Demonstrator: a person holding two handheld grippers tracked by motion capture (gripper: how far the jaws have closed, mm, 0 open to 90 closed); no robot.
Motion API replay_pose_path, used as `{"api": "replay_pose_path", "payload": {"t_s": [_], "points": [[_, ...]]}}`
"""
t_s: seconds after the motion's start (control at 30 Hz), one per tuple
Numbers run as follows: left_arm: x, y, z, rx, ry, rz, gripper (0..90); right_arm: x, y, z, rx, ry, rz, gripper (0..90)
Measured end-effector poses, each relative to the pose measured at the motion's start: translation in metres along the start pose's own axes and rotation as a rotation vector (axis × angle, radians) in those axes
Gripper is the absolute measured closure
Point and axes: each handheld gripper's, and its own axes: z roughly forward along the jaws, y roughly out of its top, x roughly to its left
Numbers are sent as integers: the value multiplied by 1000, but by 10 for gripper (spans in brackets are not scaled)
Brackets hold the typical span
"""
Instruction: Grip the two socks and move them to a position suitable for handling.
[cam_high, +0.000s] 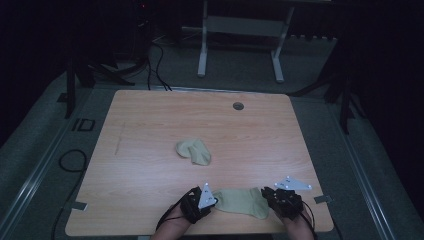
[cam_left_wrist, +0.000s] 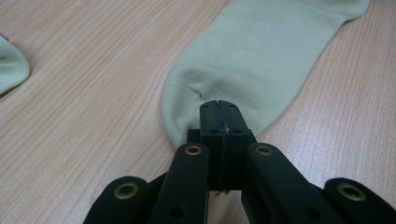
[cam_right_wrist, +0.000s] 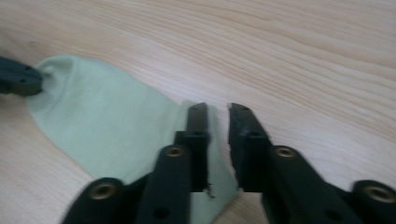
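A pale green sock (cam_high: 241, 201) lies flat near the table's front edge, between my two grippers. My left gripper (cam_high: 214, 200) is at the sock's left end. In the left gripper view its jaws (cam_left_wrist: 218, 106) are pressed together on the rounded end of the sock (cam_left_wrist: 261, 56), and the cloth puckers there. My right gripper (cam_high: 267, 194) is at the sock's other end. In the right gripper view it (cam_right_wrist: 218, 111) stands open with a narrow gap, straddling the edge of the sock (cam_right_wrist: 107, 121). The left gripper's tip (cam_right_wrist: 18, 81) shows at the sock's far end.
A second pale green sock (cam_high: 193, 151), (cam_left_wrist: 9, 65) lies crumpled near the middle of the wooden table (cam_high: 150, 125). A round cable hole (cam_high: 238, 106) sits toward the far edge. Cables and desk legs are on the floor beyond.
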Motion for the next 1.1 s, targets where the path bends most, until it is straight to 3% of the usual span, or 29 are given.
{"api": "replay_pose_path", "payload": {"t_s": [0.13,0.33,0.7,0.8,0.97,1.03,1.1], "points": [[0,0,0,0,-3,-1,894,8,-1,13,42,59,-21,881],[1,0,0,1,-8,-12,894,9,-5,29,98,46,-46,894],[-3,10,11,-5,-36,-7,892,-11,-2,31,97,5,-42,893],[-3,13,14,-7,-38,-5,892,-19,-4,29,92,4,-26,894],[-3,14,15,-9,-40,-9,892,-21,-4,29,99,10,-22,892],[-2,14,15,-15,-53,-13,888,-21,-3,29,95,20,-23,864],[0,14,13,-38,-64,-22,824,-21,-2,27,72,42,-14,784]]}}
